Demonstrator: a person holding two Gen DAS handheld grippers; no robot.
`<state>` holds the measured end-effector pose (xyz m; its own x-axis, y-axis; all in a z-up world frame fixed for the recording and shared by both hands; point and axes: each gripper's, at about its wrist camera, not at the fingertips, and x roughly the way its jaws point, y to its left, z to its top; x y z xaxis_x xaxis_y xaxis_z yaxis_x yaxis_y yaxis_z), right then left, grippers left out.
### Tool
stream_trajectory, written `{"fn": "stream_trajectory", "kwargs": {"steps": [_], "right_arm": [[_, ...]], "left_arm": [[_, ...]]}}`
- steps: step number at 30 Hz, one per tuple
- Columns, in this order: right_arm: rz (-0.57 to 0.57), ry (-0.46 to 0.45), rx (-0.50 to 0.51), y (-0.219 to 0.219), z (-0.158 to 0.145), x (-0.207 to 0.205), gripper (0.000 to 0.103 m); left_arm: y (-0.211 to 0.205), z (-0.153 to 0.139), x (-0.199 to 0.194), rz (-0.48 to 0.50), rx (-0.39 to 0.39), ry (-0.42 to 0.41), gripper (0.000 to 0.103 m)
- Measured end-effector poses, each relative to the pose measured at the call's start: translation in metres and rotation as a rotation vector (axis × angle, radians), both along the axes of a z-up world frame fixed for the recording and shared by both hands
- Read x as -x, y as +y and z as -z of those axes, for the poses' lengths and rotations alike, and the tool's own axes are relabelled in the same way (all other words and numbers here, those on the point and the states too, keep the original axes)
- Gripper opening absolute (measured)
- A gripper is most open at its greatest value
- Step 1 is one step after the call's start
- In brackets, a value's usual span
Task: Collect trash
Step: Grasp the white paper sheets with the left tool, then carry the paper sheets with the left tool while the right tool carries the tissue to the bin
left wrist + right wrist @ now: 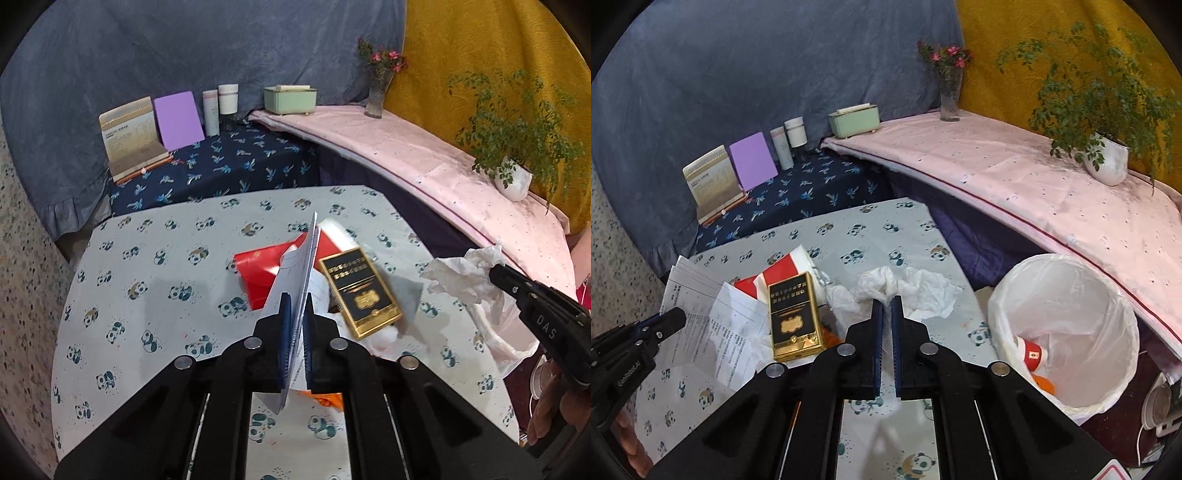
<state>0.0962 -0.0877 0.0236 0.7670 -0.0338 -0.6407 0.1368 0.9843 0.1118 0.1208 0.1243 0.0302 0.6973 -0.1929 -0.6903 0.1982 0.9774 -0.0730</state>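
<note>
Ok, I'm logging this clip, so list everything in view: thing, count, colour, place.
paper sheet: 1, white, printed, in left gripper
tissue: 1, white, crumpled, in right gripper
box: 1, black and gold, on the trash pile
red packaging: 1, red and white, under the box
bin: 1, white liner, right of table, trash inside
table: 1, panda cloth
calendar: 1, beige, far shelf
board: 1, purple, beside calendar
bottles: 2, white, far shelf
tissue holder: 1, green, ledge
vase: 1, glass, pink flowers
plant: 1, green, white pot
left gripper: shut on sheet
right gripper: shut on tissue
</note>
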Motion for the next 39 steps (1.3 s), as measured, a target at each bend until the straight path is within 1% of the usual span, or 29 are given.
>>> {"fn": "stream_trajectory", "kwargs": {"steps": [5,10,13,16,19,25,33,39], "right_arm": [[0.038,-0.014,-0.017,-0.022,-0.002,0.009,0.004],[0.077,-0.027,-0.034,-0.047,-0.004,0.019,0.004],[0.102,-0.032,-0.042,-0.061,-0.003,0.026,0.004],[0.128,-0.033,-0.050,-0.078,-0.001,0.034,0.004],[0.157,-0.033,-0.048,-0.093,0.001,0.040,0.004],[0.232,-0.024,-0.049,-0.130,0.009,0.053,0.004],[0.326,0.014,-0.069,-0.173,0.029,0.066,0.004],[0.371,0.046,-0.082,-0.195,0.046,0.071,0.004]], "left_arm": [[-0.018,-0.021,0.008,0.035,0.013,-0.038,0.006],[-0.047,-0.038,0.010,0.085,0.025,-0.060,0.006],[-0.066,-0.044,0.012,0.115,0.026,-0.072,0.003],[-0.090,-0.048,0.012,0.146,0.028,-0.079,0.003],[-0.112,-0.047,0.010,0.180,0.024,-0.075,0.003],[-0.162,-0.038,0.007,0.257,0.032,-0.042,0.003],[-0.229,-0.018,0.003,0.358,0.020,0.003,0.003],[-0.267,-0.001,-0.001,0.413,0.020,0.044,0.003]]}}
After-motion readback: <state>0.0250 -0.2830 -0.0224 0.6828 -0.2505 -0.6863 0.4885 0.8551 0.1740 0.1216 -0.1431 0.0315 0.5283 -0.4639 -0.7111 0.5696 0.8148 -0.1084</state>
